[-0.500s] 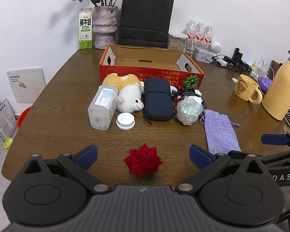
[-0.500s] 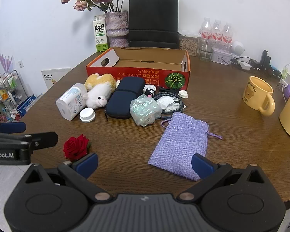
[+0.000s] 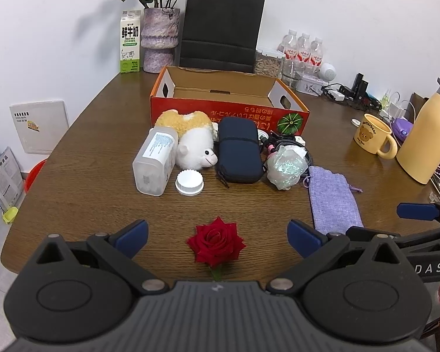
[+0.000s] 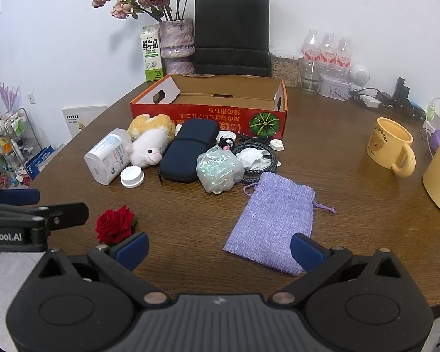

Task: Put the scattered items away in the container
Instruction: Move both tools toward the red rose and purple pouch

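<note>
An open red cardboard box stands mid-table. In front of it lie a clear plastic bottle, its white cap, a plush sheep, a navy zip case, a crumpled iridescent wrapper, a coiled cable and a lilac drawstring pouch. A red rose lies near the front edge, between the tips of my open left gripper. My right gripper is open and empty, hovering over the near end of the pouch.
Behind the box stand a black paper bag, a vase of dried flowers and a milk carton. Water bottles, chargers, a yellow bear mug and a yellow flask crowd the right side.
</note>
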Demonstrator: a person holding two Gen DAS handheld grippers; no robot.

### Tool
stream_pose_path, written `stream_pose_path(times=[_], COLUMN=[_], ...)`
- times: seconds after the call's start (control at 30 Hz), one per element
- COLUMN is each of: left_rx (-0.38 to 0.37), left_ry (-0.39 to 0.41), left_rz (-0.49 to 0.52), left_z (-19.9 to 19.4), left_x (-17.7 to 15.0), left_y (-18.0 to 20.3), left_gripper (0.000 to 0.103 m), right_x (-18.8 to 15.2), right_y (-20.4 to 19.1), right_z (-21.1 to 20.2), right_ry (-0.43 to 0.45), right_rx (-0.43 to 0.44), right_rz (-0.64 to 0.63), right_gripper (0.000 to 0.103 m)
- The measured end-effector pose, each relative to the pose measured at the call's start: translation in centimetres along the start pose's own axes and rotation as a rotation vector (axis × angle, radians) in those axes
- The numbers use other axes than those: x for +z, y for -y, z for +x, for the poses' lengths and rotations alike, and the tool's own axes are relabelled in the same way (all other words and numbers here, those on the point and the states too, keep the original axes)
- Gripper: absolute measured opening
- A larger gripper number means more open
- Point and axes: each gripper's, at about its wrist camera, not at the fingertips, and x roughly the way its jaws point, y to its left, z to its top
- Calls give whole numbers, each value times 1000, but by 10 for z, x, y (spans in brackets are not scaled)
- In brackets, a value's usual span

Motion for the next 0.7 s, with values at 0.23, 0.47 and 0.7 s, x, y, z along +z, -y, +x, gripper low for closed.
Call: stream_pose_path(times=[0.23, 0.47, 0.7], left_rx=[-1, -1, -4], left_ry=[-1, 0, 1], left_rz=[-1, -2, 0], left_z=[0, 0, 0], left_x=[0, 0, -1], left_y=[0, 0, 0], left_gripper=[103, 103, 103], right_x=[1, 2, 2], right_y=[0, 1, 1], right_z=[0, -2, -2], right_ry=[2, 7, 9], right_rx=[-1, -1, -1], right_rz=[-1, -2, -3], right_gripper=[103, 103, 103])
